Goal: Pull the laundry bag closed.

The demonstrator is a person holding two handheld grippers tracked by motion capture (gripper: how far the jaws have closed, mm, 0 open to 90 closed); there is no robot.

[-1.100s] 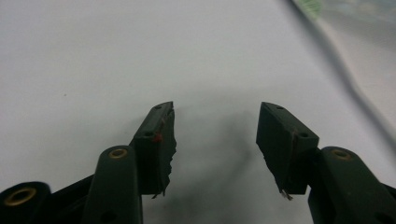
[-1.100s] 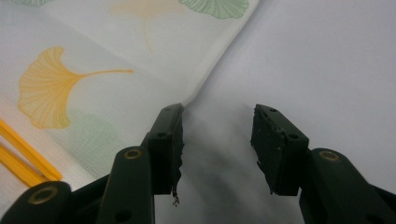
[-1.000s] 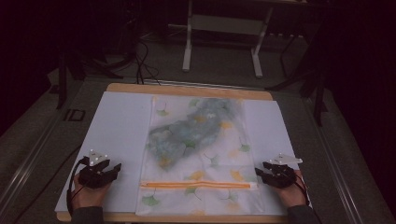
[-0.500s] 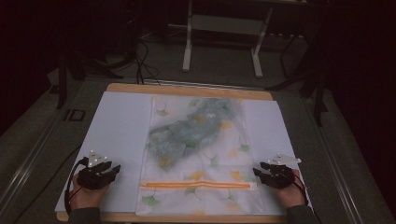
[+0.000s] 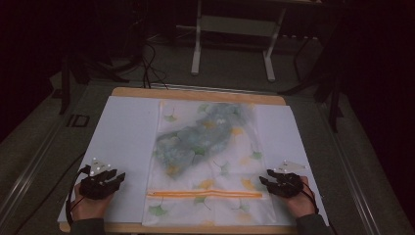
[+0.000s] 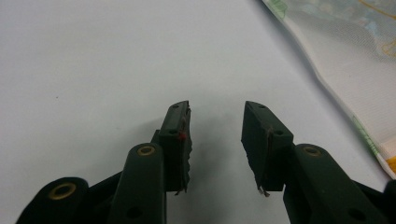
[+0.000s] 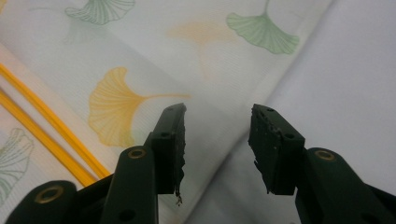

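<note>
Surface: a wooden tabletop (image 5: 195,93) covered by a white sheet (image 5: 122,142), dimly lit.
Room: dark; a grey floor (image 5: 230,63) beyond the tabletop, with a white metal stand (image 5: 198,44) and loose cables (image 5: 147,63) on it.
Bag: a see-through zip bag (image 5: 210,166) printed with ginkgo leaves lies flat mid-tabletop, a bluish cloth (image 5: 195,139) inside, its orange zip strip (image 5: 205,194) at the near end.
Left gripper (image 5: 117,177): over bare white sheet, left of the bag and apart from it; jaws have just been closing, still parted, nothing between them.
Right gripper (image 5: 264,177): at the bag's right edge near the zip strip; jaws spread, grasping nothing.
In the way: nothing lies between either gripper and the bag.
</note>
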